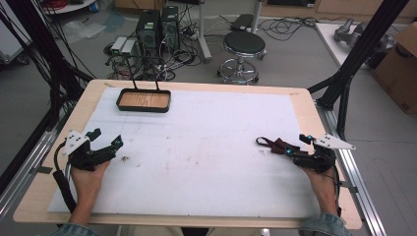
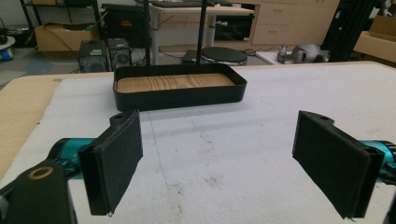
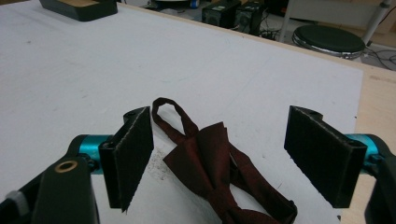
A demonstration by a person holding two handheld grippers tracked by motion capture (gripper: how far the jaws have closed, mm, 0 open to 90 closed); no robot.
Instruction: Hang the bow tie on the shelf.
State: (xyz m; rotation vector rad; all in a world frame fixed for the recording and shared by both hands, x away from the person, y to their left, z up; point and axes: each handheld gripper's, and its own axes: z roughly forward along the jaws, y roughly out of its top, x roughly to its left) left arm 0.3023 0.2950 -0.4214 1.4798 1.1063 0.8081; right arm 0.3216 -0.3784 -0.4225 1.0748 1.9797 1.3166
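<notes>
Right tool [image 3: 219,158] spread wide around crumpled dark-red fabric bow tie [image 3: 210,172]; left tool [image 2: 219,163] spread wide, flat black pads.

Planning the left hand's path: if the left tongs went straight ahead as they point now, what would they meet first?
Probably the black tray with the wooden bottom. It sits ahead between the open left tongs, with bare white mat before it; how far is unclear.

Dark red bow tie [image 3: 219,172] lies flat, crumpled, strap looped, on white mat's right side, near edge.
</notes>
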